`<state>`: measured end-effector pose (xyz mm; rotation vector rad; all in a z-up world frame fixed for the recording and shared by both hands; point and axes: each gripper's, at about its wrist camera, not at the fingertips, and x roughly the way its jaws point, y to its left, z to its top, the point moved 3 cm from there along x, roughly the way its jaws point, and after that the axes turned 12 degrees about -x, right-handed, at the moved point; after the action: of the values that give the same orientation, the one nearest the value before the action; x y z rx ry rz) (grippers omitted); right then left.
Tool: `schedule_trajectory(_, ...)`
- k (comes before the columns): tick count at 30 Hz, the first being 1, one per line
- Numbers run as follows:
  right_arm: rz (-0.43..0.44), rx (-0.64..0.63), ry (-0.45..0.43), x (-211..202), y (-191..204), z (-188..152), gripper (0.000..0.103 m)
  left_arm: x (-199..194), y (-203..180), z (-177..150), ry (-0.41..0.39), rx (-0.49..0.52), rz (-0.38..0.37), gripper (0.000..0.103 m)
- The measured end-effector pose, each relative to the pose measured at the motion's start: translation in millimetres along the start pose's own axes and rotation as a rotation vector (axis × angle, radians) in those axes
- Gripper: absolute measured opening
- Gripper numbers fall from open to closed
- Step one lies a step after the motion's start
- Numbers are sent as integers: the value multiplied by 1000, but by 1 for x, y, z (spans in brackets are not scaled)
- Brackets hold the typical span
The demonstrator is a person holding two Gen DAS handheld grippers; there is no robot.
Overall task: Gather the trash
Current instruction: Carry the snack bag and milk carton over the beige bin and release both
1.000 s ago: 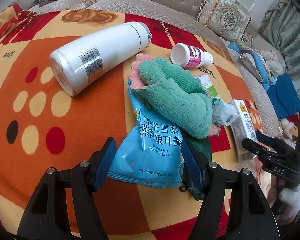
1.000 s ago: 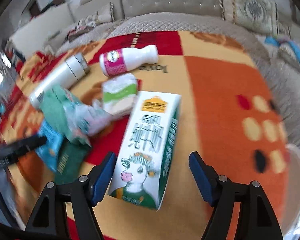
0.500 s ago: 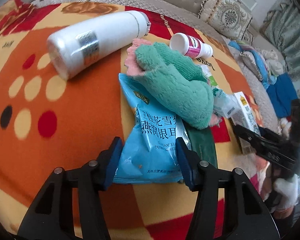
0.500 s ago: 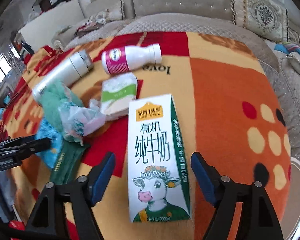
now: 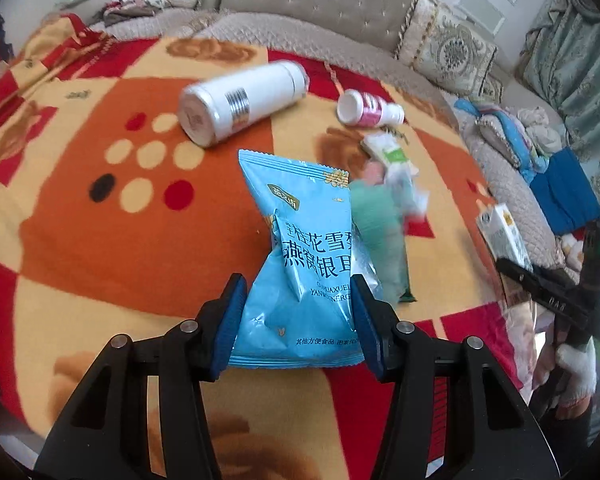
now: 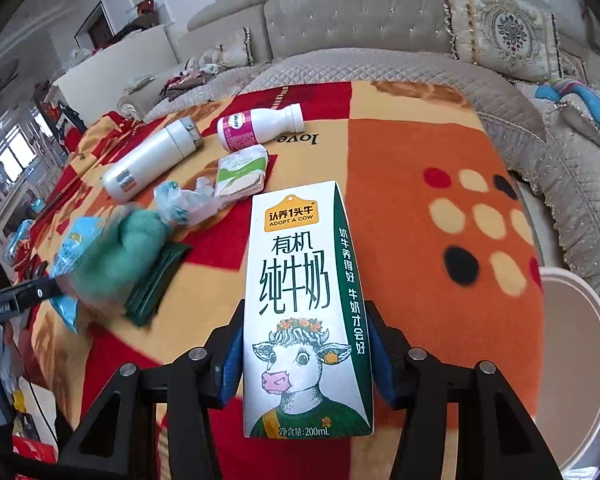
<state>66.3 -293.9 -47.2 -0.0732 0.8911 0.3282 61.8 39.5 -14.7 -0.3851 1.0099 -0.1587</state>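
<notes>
Milk carton pinched in right tongs; left tongs pinch blue snack bag, blurred green cloth behind.

- Left wrist view looks forward, close over the blanket, toward the sofa.
- Right wrist view faces likewise from the opposite side.
- Both share the white flask.

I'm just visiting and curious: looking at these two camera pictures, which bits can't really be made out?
- Green cloth: motion-blurred in both wrist views, so its shape and resting place are unclear.
- Blue snack bag: the left hand-held gripper covers its lower corners.
- Milk carton: its back is unseen; the right hand-held gripper hides its lower sides.
- Crumpled wrapper: print too small to read.
</notes>
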Motion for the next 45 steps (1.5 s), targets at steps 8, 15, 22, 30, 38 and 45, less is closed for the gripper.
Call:
schedule_trajectory(8, -19, 31, -39, -27, -7, -17, 51, -29, -42, -7, -44, 73, -67, 51)
schedule_trajectory(15, -50, 61, -54, -41, -19, -30, 51, -9, -103, -33, -1, 161, -129, 51)
schedule_trajectory(22, -86, 102, -63, -54, -40, -45, 51, 15, -158, -50, 46, 225, -193, 51)
schedule_trajectory(30, -152, 172, -69, -75, -80, -67, 51, 38, -210, -65, 87, 276, -238, 51)
schedule_trajectory(38, -205, 242, -67, -92, -119, -90, 51, 63, -261, -83, 141, 321, -287, 51)
schedule_trajectory(45, -248, 313, -57, -103, -156, -113, 51, 82, -302, -95, 177, 352, -313, 51)
